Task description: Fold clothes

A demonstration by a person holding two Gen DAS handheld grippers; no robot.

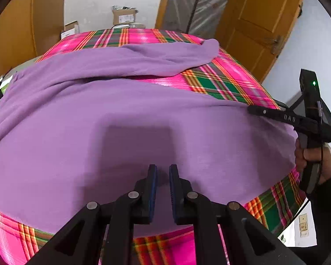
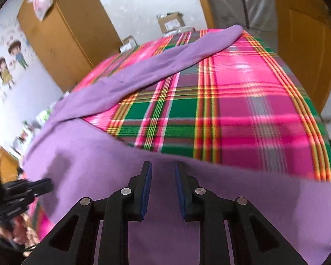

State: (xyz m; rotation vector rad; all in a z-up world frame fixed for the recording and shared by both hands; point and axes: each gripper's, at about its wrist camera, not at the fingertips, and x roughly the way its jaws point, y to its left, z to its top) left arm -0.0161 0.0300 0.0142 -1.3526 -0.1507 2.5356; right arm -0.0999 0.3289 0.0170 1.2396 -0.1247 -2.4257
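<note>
**Purple garment spread on a plaid-covered table, both grippers over its near half**

A plaid cloth (image 1: 220,81) in pink, green and orange covers the table. Across it lies the purple garment (image 1: 121,114), its broad body spread over the near part of the surface and one long sleeve (image 2: 156,66) running away toward the far edge.

The left gripper (image 1: 163,172) points down at the middle of the garment's body, near its front hem. Its jaws stand a narrow gap apart with nothing pinched between them; purple fabric shows through the gap, lying below the blue pads (image 1: 152,190).

The right gripper (image 2: 163,172) hangs over the garment's right-hand edge, where purple meets plaid. Its jaws are parted a little wider and grip nothing. In the left wrist view, its tips lie right at that edge of the fabric, though contact cannot be told.

A hand (image 1: 313,161) grips the right tool's handle. Cardboard boxes (image 1: 123,17) sit beyond the table against the white wall.
</note>
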